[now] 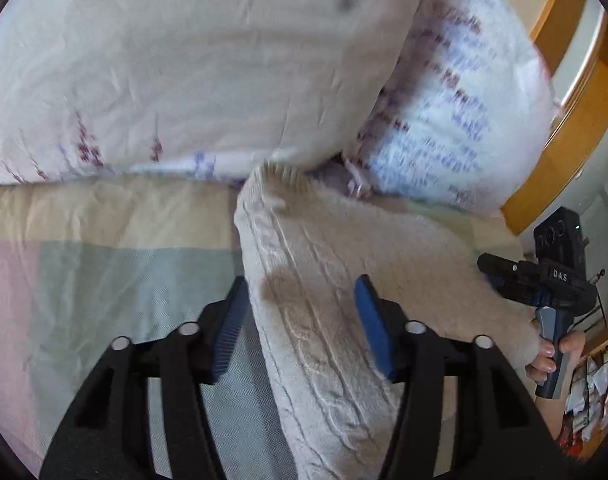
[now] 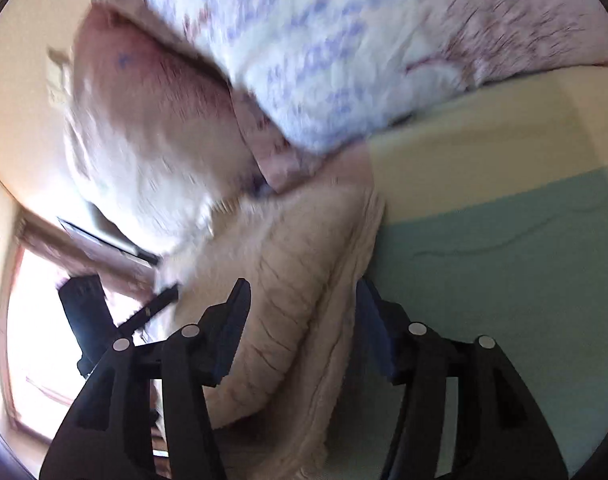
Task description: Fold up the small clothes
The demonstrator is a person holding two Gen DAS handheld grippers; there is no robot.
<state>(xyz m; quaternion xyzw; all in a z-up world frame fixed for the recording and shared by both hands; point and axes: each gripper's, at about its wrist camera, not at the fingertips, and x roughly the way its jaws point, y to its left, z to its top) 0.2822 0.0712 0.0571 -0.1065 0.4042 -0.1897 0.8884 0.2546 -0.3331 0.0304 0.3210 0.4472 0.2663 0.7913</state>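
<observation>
Both grippers were down on the bed (image 1: 104,272), and the cream cable-knit sweater (image 1: 323,300) lay bunched on the pastel checked bedsheet (image 2: 503,280), its ribbed edge up against the floral pillows (image 1: 184,80). The left gripper (image 1: 302,320) had its jaws apart, blue pads (image 1: 373,328) either side of a raised ridge of the knit, not closed on it. Over to the side, the right gripper (image 1: 543,280) showed in the person's hand (image 1: 547,354) at the sweater's far edge. From the right wrist view, the right gripper (image 2: 302,320) had its jaws apart too, straddling a thick fold of sweater (image 2: 304,300). That view was blurred. The wooden headboard (image 1: 575,92) stood behind the pillows.
</observation>
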